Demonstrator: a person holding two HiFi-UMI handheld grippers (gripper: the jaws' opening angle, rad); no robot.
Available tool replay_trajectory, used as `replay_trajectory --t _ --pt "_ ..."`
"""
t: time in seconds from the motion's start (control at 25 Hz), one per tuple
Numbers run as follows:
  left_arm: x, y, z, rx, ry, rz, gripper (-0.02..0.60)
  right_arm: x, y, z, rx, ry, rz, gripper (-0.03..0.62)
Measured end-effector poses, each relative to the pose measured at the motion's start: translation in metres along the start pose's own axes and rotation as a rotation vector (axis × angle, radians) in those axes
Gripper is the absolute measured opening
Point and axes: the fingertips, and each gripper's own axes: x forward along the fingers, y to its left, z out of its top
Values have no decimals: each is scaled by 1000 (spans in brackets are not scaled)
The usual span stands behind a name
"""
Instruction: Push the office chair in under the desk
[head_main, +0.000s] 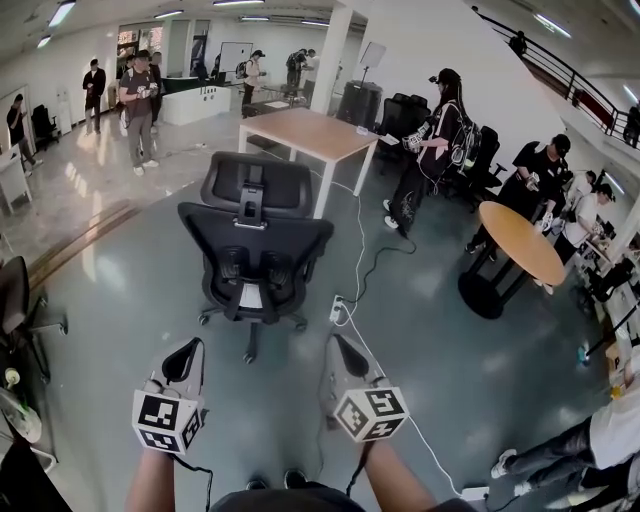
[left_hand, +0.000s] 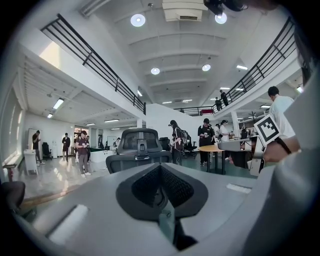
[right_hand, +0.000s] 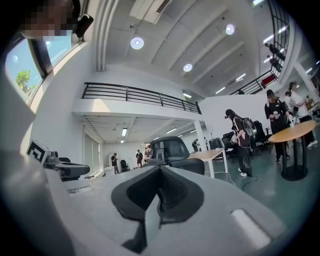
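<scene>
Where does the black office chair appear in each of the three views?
Head view: the office chair stands at the centre, its back toward the camera.
Left gripper view: it is just left of centre.
Right gripper view: it is near the centre.
Shared landmark: the round wooden table lies to the right of the chair in all three views.

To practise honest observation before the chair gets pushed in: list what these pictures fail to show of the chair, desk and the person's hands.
Black mesh office chair: seat, head view, mostly hidden behind its own backrest; wheels, left gripper view, behind the shut left gripper.
Light wooden rectangular desk: left gripper view, apparently behind the chair.
Person's hands: head view, covered by the marker cubes.
</scene>
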Motion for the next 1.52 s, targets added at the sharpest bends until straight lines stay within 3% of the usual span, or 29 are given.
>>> replay_trajectory --t 0.2,0.64,0.88,1.16,1.52 --pt "-10 16 -2 37 -30 6 18 -2 6 -15 -11 13 -45 -9" --pt "8 35 -25 34 12 17 20 14 1 -20 -111 -18 -94 -9" --pt "40 63 -27 80 14 78 20 61 -21 -23 -130 -23 -98 -9" --pt "96 88 -20 85 19 90 23 128 -45 -14 -192 -1 -39 -9" --pt "156 99 -12 104 33 118 32 177 -87 -16 -238 41 -29 -9"
